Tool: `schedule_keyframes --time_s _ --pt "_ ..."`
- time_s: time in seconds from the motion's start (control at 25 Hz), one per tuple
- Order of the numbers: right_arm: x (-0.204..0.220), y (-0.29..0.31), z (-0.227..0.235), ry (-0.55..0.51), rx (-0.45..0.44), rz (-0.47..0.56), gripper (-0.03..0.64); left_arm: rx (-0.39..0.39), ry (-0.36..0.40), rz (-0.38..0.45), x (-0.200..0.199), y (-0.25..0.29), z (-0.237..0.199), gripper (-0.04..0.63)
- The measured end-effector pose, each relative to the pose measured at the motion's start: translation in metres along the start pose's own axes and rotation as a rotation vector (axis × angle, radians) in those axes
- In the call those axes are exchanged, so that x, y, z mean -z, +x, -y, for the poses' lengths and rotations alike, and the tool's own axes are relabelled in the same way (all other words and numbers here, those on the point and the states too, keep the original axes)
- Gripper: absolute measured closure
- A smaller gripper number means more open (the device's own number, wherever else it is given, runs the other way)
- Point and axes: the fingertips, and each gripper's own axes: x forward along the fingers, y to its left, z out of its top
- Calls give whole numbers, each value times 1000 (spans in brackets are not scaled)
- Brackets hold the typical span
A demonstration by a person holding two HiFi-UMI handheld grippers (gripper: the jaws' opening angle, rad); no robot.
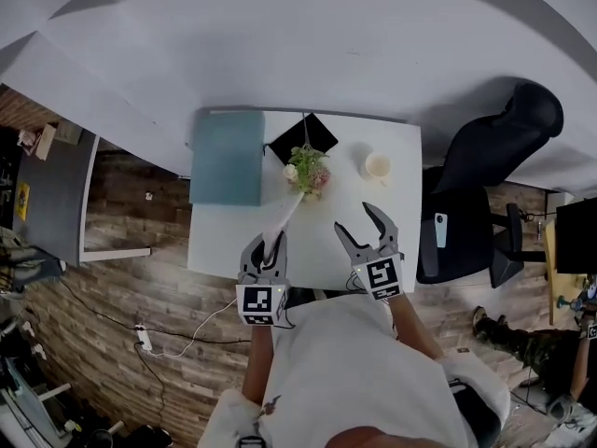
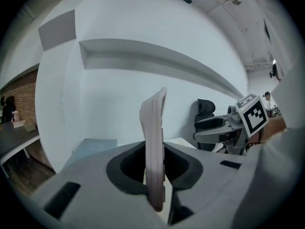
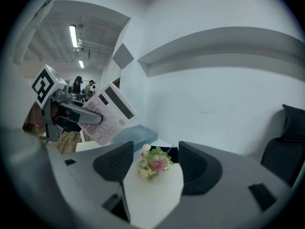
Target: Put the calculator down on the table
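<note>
Closest to me is my left gripper [image 1: 266, 244], and its fingers are squeezed tight on the bottom end of the calculator [image 1: 285, 219]. The calculator stands on its thin edge up in the air, over the near side of the table [image 1: 224, 241]. Its top points to twelve o'clock and its keys face three o'clock. At three o'clock from it is my right gripper [image 1: 353, 216], with its fingers wide apart and nothing between them. To do this well, I think I should go down slowly and turn the calculator so the keys look up. Then I should lay it flat on the bare white spot and let go only when it rests there. I should stop short of the flowers [image 1: 307, 169] at twelve o'clock; leaves hide any pot under them. Farther off at one o'clock is a cup [image 1: 378, 165], and I cannot tell what is in it. At eleven o'clock lies a flat blue-green thing [image 1: 228, 157], maybe a shut box.
</note>
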Motion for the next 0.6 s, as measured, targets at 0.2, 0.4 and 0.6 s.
schedule_keyframes --time_s 0.2,0.4,0.6 --pt "15 1 -6 21 32 -46 321 74 -40 -42 20 10 -2 525" --pt "30 -1 -8 41 70 -88 325 136 -67 -79 39 19 -1 525" --pt "44 -2 -14 58 92 -131 325 186 -86 -108 52 24 3 525"
